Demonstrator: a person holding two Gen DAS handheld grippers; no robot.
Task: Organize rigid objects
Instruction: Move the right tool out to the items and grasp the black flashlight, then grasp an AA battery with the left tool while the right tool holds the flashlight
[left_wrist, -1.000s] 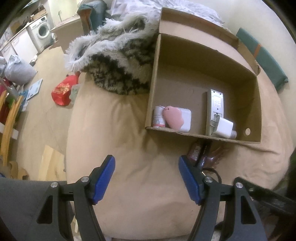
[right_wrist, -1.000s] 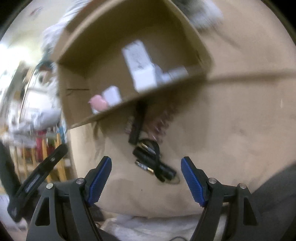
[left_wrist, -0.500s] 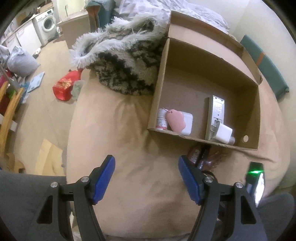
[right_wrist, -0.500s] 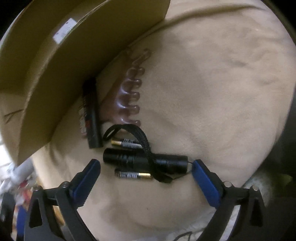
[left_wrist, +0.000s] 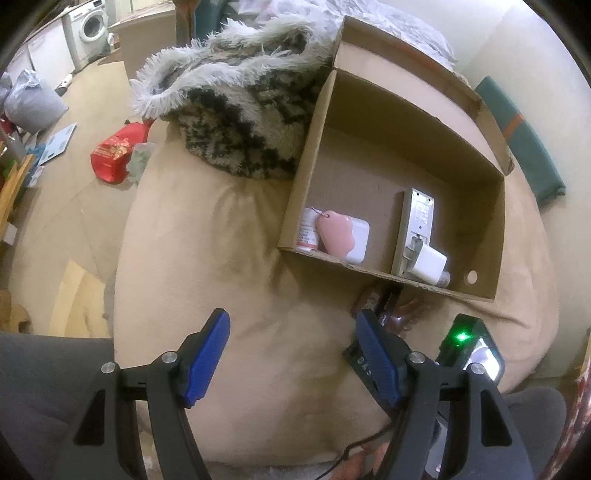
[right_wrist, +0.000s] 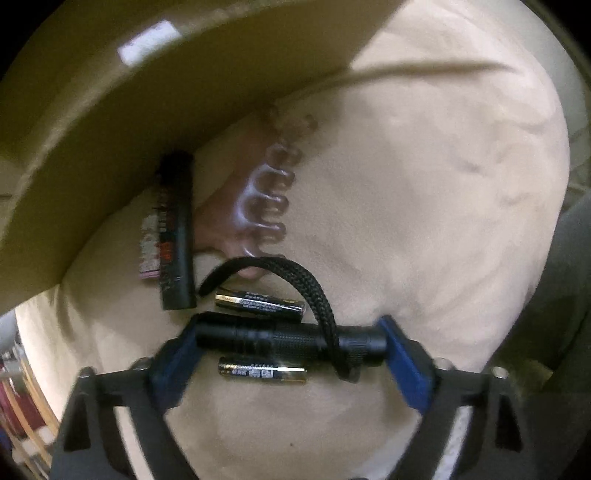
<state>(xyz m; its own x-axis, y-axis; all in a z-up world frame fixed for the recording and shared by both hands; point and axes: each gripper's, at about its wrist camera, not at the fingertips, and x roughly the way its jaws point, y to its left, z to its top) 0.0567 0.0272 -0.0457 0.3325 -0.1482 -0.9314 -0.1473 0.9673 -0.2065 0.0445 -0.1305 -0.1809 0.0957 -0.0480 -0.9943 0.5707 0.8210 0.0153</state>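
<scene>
Left wrist view. You look down on a tan cushion (left_wrist: 229, 280); a shaggy throw (left_wrist: 240, 110) lies at 12 o'clock, floor clutter and a washer (left_wrist: 90, 27) at 10 to 11. The box (left_wrist: 484, 236) sits at 1 to 2 o'clock, open side facing you. Inside it: a pink tag (left_wrist: 334, 232) on a white pack by the left wall, a grey remote (left_wrist: 415, 229) running front to back, a white plug (left_wrist: 428, 264) at its near end. Your left gripper (left_wrist: 293, 354) hangs over bare cushion, jaws about half apart, nothing between them.

Right wrist view, blurred. Cushion again, with the box wall arching across 10 to 12 o'clock. The torch (right_wrist: 288, 338) lies at centre, long axis 9 to 3, its black strap looping up toward 12. One battery (right_wrist: 260, 302) lies just above it, another (right_wrist: 263, 371) just below, both parallel to it. A dark tube (right_wrist: 175, 236) and a brown hair claw (right_wrist: 255, 199) lie near the box wall. Your right gripper (right_wrist: 290, 354) is closing, one blue pad at each end of the torch; you cannot tell whether they press yet.
</scene>
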